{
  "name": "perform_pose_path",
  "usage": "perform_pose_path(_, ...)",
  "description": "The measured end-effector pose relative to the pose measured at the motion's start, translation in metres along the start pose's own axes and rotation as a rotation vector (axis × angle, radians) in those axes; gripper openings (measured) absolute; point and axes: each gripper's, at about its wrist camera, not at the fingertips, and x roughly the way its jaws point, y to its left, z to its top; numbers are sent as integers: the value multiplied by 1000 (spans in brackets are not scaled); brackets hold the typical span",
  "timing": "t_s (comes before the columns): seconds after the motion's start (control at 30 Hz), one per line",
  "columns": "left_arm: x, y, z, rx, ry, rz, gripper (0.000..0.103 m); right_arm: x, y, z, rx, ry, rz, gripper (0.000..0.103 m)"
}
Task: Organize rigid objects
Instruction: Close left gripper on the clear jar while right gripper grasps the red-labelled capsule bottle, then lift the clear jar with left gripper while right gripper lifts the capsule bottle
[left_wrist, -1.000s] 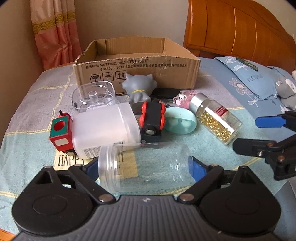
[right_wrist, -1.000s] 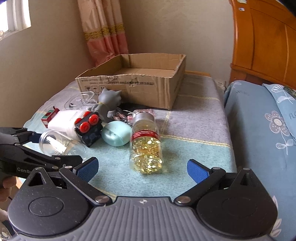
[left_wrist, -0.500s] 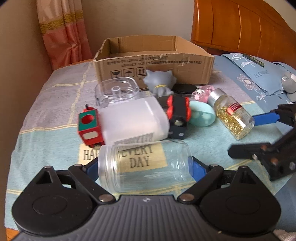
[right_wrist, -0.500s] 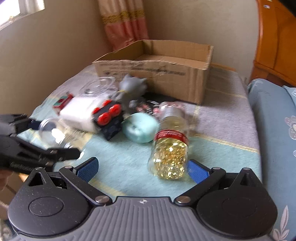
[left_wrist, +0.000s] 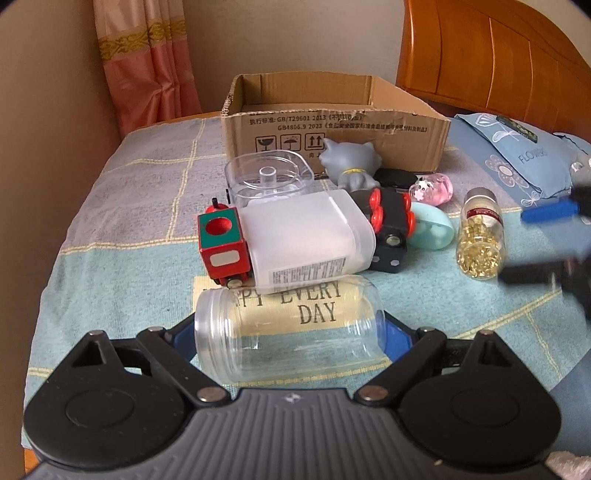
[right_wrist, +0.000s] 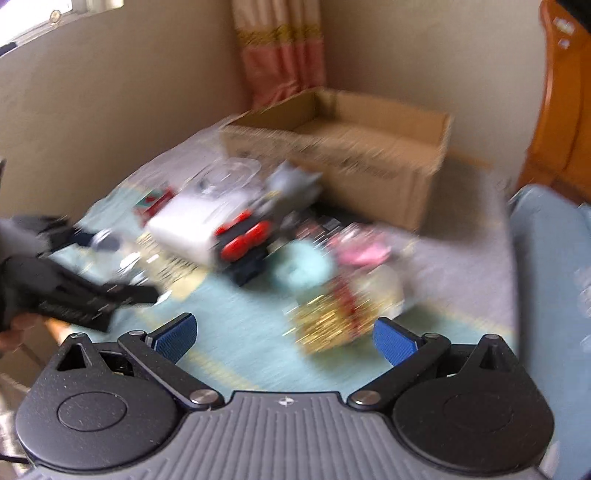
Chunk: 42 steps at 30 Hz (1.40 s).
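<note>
In the left wrist view, the left gripper (left_wrist: 290, 338) has its fingers closed on the two ends of a clear plastic jar (left_wrist: 288, 328) lying on its side over the bed's blanket (left_wrist: 122, 258), just in front of a frosted white container (left_wrist: 306, 240) that touches a red and green toy train (left_wrist: 221, 245), while the cardboard box (left_wrist: 332, 122) stands open farther back. In the blurred right wrist view, the right gripper (right_wrist: 284, 338) hovers with its fingers spread wide, the capsule bottle (right_wrist: 332, 317) lying on the blanket between and just beyond the blue pads (right_wrist: 175, 334).
</note>
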Motion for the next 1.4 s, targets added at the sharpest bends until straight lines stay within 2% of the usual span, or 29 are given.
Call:
perform_pose_path(0.1,0,0,0,-1,0,0,93,10,-22,11,19,-39,-44,103)
perform_pose_path(0.23,0,2,0,-6,0,1,93,33,-45,17,84,-5,46,103)
perform_pose_path(0.3,1,2,0,-11,2,3,93,35,-44,16,90,14,59,103)
perform_pose_path(0.4,1,3,1,-8,4,6,93,28,-37,9,98,50,138,103)
perform_pose_path(0.47,1,2,0,4,5,8,93,25,-27,4,70,72,145,103)
perform_pose_path(0.5,1,1,0,9,6,9,93,24,-22,2,48,82,142,103)
perform_pose_path(0.6,1,2,0,3,12,7,93,18,-12,2,-44,50,52,103)
perform_pose_path(0.73,3,2,-2,-12,26,4,93,22,-31,18,-76,-1,-18,103)
perform_pose_path(0.9,4,2,-2,-13,28,7,93,44,-53,23,0,54,114,103)
perform_pose_path(1.07,3,3,-2,-10,32,11,93,37,-38,9,27,116,154,103)
perform_pose_path(1.13,2,4,-2,-6,30,12,93,33,-27,3,34,145,140,103)
perform_pose_path(1.3,5,5,-6,-15,43,12,93,41,6,-10,-54,183,-14,103)
perform_pose_path(1.4,11,6,-8,-22,64,13,93,46,10,-13,-59,173,-53,103)
